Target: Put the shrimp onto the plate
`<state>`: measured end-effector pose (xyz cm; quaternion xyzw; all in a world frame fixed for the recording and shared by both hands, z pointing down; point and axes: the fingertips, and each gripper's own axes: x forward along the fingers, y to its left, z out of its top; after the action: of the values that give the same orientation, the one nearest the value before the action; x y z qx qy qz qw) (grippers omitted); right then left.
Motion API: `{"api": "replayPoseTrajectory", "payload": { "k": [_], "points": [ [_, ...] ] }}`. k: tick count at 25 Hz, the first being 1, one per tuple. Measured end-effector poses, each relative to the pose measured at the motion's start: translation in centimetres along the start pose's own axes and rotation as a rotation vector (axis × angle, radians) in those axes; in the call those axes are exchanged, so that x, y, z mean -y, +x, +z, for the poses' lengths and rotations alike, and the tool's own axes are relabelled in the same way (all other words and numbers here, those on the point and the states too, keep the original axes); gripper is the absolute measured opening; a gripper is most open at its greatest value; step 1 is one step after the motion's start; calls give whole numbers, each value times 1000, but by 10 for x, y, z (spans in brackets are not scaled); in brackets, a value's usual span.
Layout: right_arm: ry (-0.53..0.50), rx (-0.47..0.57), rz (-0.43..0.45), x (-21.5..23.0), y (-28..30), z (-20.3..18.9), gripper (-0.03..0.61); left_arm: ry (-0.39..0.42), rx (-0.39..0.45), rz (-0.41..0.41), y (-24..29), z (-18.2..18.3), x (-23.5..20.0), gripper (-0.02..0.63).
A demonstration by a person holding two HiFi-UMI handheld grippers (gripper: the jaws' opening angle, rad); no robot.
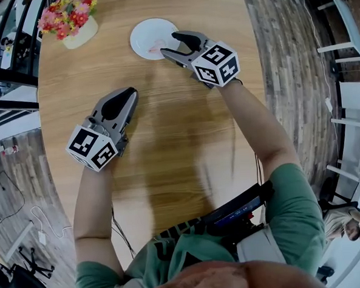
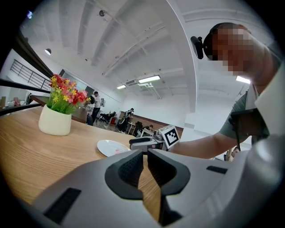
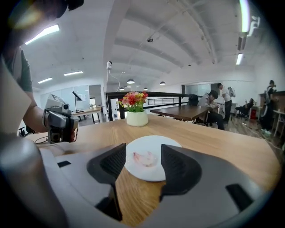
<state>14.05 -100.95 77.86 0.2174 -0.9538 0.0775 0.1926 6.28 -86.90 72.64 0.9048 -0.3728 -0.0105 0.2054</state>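
The wooden table (image 1: pixel 167 141) takes up most of what I see, running from my body out to its far edge. My left gripper (image 1: pixel 127 101) sits low over the near left part of it, jaws drawn together with only a sliver of wood showing between the pads and nothing in them. My right gripper (image 3: pixel 143 156) reaches to the far side, jaws spread wide and empty, one tip over the near right rim of the plate and the other just beside it. A pot of flowers (image 1: pixel 79 32) stands at the far left, well apart from both grippers. To its right the white plate (image 1: pixel 141 30) lies flat on the wood, and the shrimp (image 3: pixel 145 158) lies on it, a little toward the near right side and framed between my open right jaws without touching either pad. So I judge the shrimp is already where it belongs. If I had to take it up again, I would expect it to be very light, soft and probably slick, easy to squash or to squirt out of a hard pinch. I would close gently across the thick middle of its body, not the thin tail end, with the tips kept low against the plate.
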Motion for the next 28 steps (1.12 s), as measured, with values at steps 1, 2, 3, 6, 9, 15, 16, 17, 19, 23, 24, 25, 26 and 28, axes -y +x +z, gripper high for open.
{"api": "replayPoseTrajectory", "payload": {
  "k": [1, 2, 3, 6, 9, 15, 16, 17, 19, 23, 24, 25, 26, 28],
  "points": [
    [19, 9, 0, -4, -6, -2, 230, -10, 5, -2, -1, 0, 2, 35],
    [40, 18, 1, -10, -14, -4, 230, -22, 9, -5, -3, 0, 4, 35],
    [61, 28, 3, -17, -23, -6, 230, -34, 13, -7, -6, 0, 6, 35],
    [129, 51, 9, -43, -58, -19, 230, -49, 11, -7, -16, -1, 10, 35],
    [197, 61, 11, -66, -88, -35, 230, -39, 1, -1, -30, 2, 12, 35],
    [317, 113, 59, -108, -126, -19, 227, -46, -27, 18, -67, 4, 51, 35],
    [323, 121, 69, -117, -134, -13, 205, -44, -34, 8, -72, 5, 66, 35],
    [321, 124, 77, -128, -142, -7, 181, -46, -38, -4, -78, 7, 81, 35],
    [301, 126, 94, -145, -156, 7, 135, -64, -31, -22, -92, 9, 111, 35],
    [291, 142, 109, -181, -185, 25, 64, -112, -34, -24, -127, -8, 169, 35],
    [298, 144, 110, -190, -193, 26, 54, -121, -37, -20, -136, -10, 180, 35],
    [305, 144, 109, -198, -200, 27, 46, -132, -35, -17, -144, -10, 190, 35],
    [312, 142, 108, -205, -207, 27, 43, -144, -28, -16, -150, -9, 199, 35],
    [321, 132, 107, -218, -222, 27, 36, -161, -9, -17, -162, -3, 216, 35]
  ]
}}
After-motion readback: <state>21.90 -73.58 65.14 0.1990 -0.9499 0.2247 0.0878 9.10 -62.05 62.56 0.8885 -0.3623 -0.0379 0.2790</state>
